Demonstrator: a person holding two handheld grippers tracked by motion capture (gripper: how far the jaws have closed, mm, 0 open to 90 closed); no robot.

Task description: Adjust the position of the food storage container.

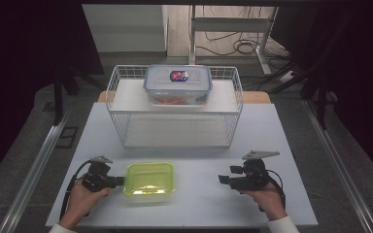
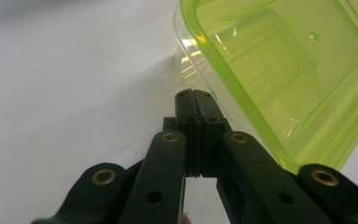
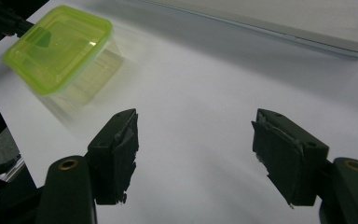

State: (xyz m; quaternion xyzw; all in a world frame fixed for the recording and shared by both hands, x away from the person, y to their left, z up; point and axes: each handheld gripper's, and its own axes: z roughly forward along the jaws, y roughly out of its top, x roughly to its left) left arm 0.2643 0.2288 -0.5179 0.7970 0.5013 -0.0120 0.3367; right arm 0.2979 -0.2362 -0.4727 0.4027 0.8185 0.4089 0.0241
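Pushing stage: left gripper (image 1: 118,181), jaws together, nudges the green-lidded container (image 1: 149,179); right gripper (image 3: 196,154) waits, jaws apart, likely to receive it next.

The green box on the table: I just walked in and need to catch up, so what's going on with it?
A person holds a claw in each hand. The left claw is shut, its tip against the left side of the green-lidded box, apparently nudging rather than gripping it. The right claw rests open, apart from it. Another box sits on the wire rack behind.
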